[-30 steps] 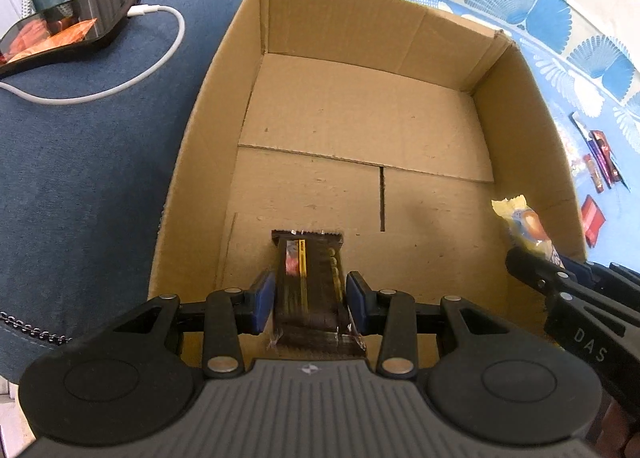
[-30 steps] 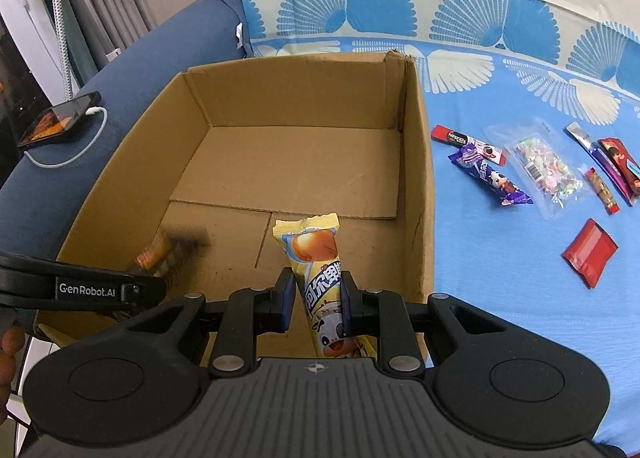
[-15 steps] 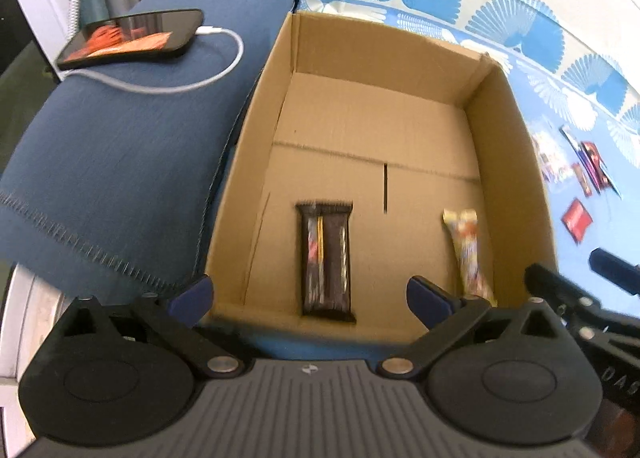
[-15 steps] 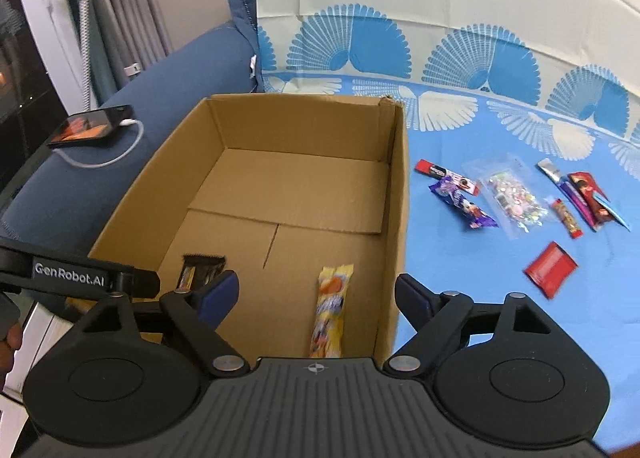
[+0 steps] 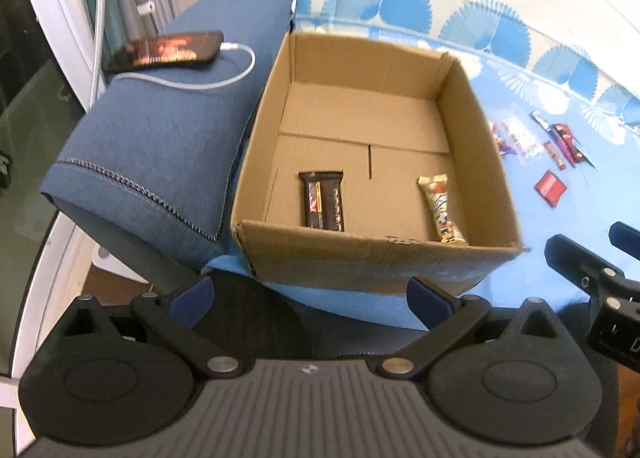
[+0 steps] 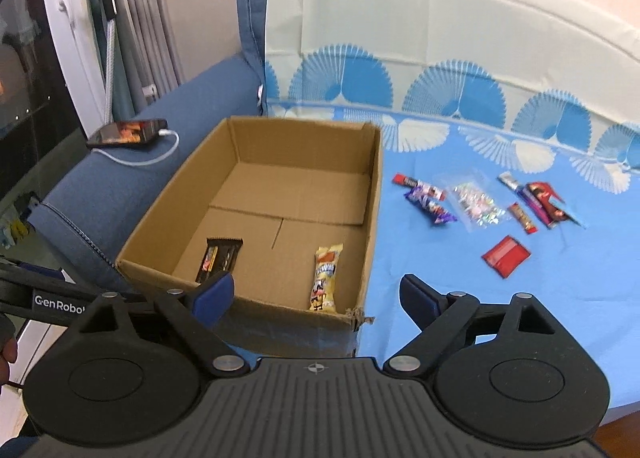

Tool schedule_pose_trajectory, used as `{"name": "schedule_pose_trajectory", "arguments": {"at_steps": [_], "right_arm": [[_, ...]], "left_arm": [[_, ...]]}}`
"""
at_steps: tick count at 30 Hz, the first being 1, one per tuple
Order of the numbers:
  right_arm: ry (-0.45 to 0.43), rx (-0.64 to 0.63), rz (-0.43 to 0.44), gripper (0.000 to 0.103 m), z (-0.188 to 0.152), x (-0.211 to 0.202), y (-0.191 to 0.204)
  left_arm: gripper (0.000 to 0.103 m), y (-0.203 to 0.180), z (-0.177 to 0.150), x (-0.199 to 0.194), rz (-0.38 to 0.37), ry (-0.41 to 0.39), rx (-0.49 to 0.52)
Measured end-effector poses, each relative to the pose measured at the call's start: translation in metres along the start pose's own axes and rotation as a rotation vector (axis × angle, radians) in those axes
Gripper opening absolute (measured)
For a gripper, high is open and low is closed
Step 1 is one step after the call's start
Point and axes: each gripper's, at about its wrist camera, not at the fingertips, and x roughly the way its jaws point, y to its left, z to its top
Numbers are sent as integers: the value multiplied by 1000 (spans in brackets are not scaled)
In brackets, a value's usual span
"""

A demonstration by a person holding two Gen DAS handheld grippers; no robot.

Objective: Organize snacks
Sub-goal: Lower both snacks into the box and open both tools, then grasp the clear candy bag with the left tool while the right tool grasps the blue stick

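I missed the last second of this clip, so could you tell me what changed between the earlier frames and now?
Both grippers let go: the left gripper released the brown bar, the right gripper the yellow bar, then both pulled back, open. The bars lie apart in the box; the loose snacks stayed.

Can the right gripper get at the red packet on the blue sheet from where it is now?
Probably yes. The right gripper is open and empty, and the red packet lies flat, apart from the other snacks, with only bare blue sheet between.

black hand-held gripper (image 6: 316, 298) bodies, ribbed grey tops, blue finger pads (image 6: 210, 294), silver screws, white "genrobot" lettering
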Motion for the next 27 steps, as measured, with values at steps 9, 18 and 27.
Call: {"name": "schedule_pose_trajectory", "arguments": {"at_steps": [9,18,27], "right_arm": [[-53,28,-1,93,-14,-31,-8],[-73,51,8,93,-18,-39,-15],[-80,90,12,94,-21,-40,-24]], "left_arm": [[103,-15,-7,-21,-5,-41,32],[103,-24,-7,-29,2,-57,47],[103,-42,3,-28,12,-56,79]]}}
